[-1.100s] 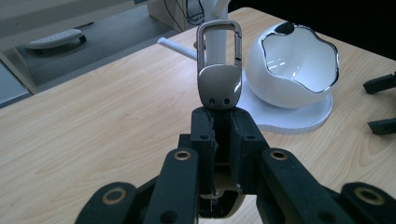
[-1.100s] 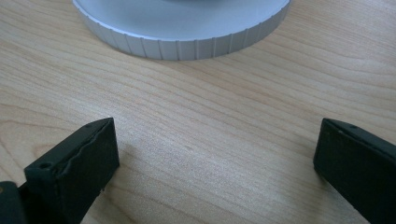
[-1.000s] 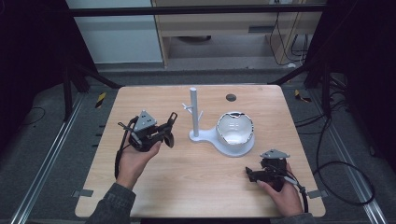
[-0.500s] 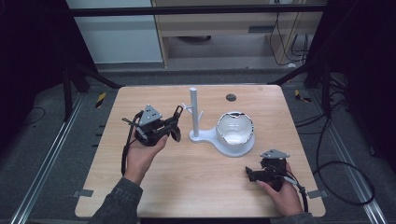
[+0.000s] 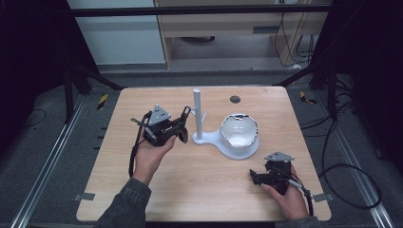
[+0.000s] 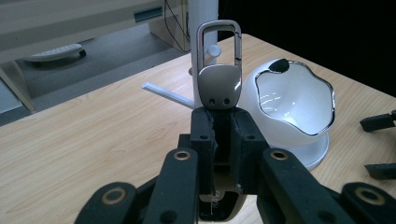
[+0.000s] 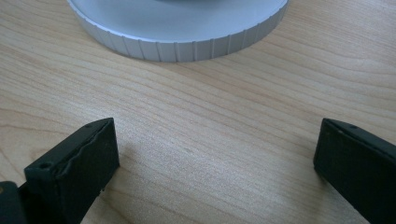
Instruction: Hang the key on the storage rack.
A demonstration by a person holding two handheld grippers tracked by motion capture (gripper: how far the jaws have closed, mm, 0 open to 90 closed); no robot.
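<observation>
A: Keyring [image 6: 218,70] — where is it sitting?
B: Clenched in the left gripper [image 5: 183,124], just beside the stand [image 5: 197,114], not yet hanging on a peg.
A: Right gripper [image 5: 254,176]?
B: Resting released, near the stand's base.

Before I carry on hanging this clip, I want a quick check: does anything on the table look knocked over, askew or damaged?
Nothing stands out. The white stand is upright on its base, beside the white bowl with its wavy chrome rim. The left claw holds the metal carabiner clip straight, loop toward the post. The right claw rests open on the wooden table.
</observation>
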